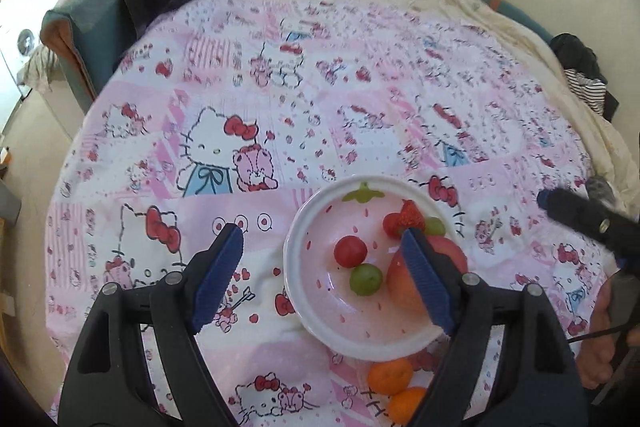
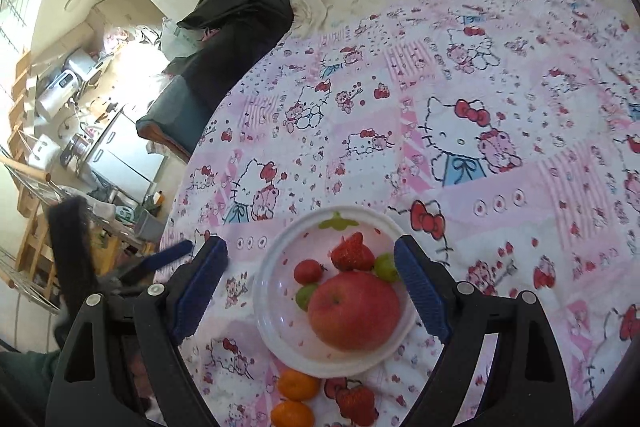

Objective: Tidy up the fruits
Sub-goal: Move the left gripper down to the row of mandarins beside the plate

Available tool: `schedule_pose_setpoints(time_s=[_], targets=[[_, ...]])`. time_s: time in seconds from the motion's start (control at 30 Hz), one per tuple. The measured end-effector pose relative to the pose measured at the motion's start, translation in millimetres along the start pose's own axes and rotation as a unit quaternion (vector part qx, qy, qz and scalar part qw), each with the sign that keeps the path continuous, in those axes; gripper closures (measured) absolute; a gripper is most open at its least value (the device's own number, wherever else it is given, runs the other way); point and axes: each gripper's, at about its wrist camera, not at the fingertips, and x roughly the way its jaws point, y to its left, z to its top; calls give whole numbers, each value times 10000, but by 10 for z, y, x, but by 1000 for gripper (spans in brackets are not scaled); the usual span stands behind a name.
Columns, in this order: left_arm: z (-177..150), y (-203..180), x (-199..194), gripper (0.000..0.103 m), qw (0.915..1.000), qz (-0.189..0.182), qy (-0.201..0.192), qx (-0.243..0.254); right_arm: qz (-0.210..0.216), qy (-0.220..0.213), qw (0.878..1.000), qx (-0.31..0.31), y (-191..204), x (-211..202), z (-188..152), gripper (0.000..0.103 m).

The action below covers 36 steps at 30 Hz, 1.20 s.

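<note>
On the plate (image 2: 280,347), strawberry (image 2: 352,253) tip points away (upward).

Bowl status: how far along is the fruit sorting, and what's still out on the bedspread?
Done: the bowl holds an apple, two strawberries, a small red fruit and two green grapes. In hand: nothing; the left gripper and right gripper are open and empty. Left: two tangerines and one strawberry on the bedspread.

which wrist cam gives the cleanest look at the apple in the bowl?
The right wrist view. There the apple sits whole and unobstructed in the bowl, between the open fingers. In the left wrist view the apple is half hidden behind the left gripper's finger.
</note>
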Motion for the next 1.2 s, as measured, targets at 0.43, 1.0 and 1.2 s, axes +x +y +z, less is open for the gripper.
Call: schedule_pose_setpoints(time_s=[0.43,1.0,1.2], targets=[[-338,70,-531,24,9985,429,-336,-59,-386,-239,9990,57,84,-527,-591,15],[-944,119,-413,24,9949,423,713,-579,-937,145,9944,466,-130,-598,-1182,15],[-1126,-55,-68,25,9858,-118,1586,-544,-1099,293,9907,747,-267,-525,-1181,15]])
